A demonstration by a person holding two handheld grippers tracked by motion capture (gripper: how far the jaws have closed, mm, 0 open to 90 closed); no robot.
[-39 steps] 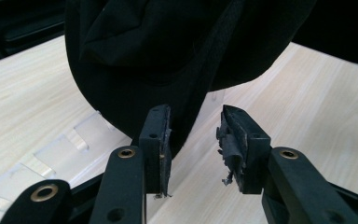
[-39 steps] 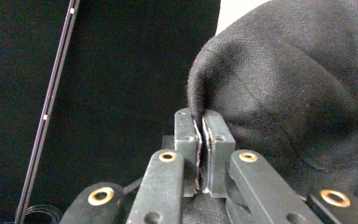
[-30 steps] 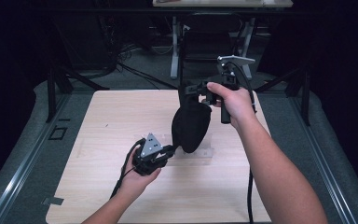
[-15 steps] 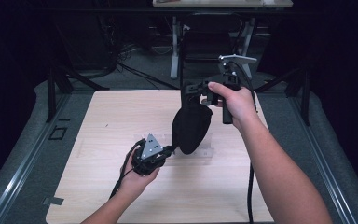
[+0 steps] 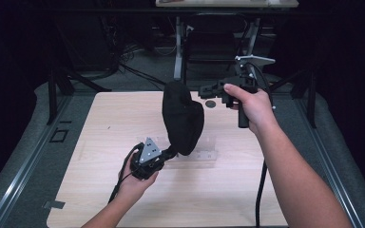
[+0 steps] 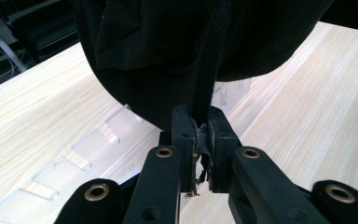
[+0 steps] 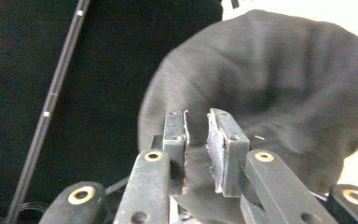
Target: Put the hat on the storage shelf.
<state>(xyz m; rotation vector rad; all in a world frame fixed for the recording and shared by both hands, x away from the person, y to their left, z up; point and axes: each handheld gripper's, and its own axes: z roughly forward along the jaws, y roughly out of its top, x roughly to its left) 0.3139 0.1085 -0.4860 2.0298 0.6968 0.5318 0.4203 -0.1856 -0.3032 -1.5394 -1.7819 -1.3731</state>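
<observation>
Black cloth pouch (image 5: 183, 118) upright above the pale wooden bench (image 5: 100, 190), lower edge clamped in left gripper (image 5: 170, 154) fingers (image 6: 186, 135), right gripper (image 5: 204, 90) beside its top, fingers (image 7: 175, 140) just parting, a gap between them, clear plastic rack (image 5: 204, 154) beneath.

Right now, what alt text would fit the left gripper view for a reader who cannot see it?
The left gripper is shut on a fold of black cloth that hangs above a light wooden table. A clear plastic strip with notches lies on the table behind the jaws.
</observation>
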